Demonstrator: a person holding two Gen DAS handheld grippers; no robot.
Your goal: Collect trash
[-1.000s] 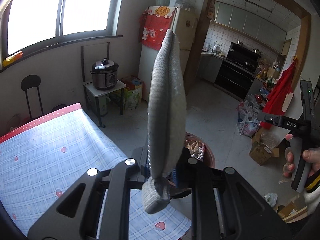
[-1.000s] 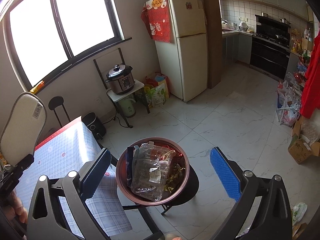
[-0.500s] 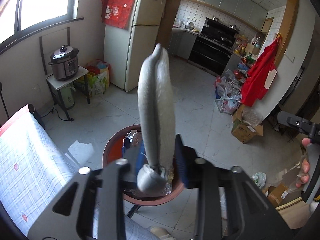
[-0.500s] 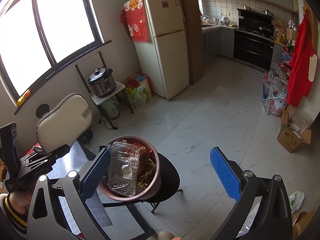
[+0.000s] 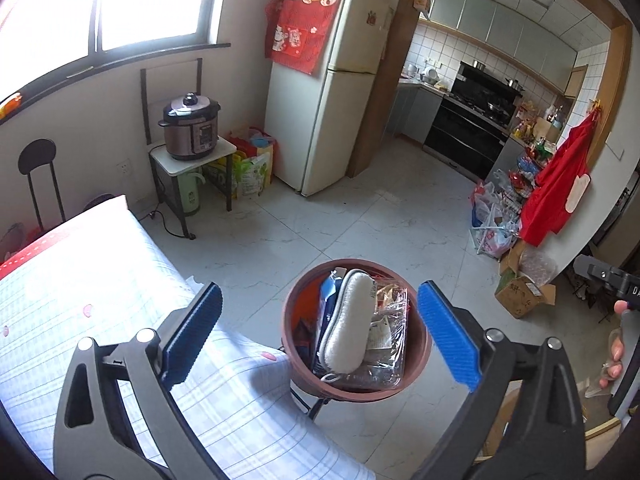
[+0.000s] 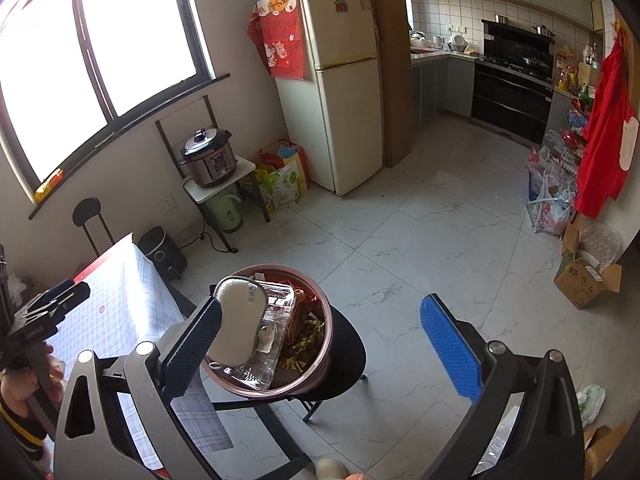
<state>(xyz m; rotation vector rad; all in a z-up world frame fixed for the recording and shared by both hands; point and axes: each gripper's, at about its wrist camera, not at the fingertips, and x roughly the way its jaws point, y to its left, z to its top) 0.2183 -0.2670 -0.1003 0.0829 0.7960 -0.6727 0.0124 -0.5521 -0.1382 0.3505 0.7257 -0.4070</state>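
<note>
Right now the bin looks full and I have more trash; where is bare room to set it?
Free: the checked tablecloth beside the bin, and the floor tiles toward the fridge. Crowded: the bin, topped by the insole and a clear tray.

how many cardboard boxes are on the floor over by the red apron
1 clearly: an open cardboard box on the floor below the red apron, beside the shopping bags. More may sit hidden behind it.

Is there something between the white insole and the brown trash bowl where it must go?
Nothing visible stands in the way. The white insole already lies inside the brown trash bowl, on top of a clear plastic box. The left claw is opening, with nothing between its pads.
</note>
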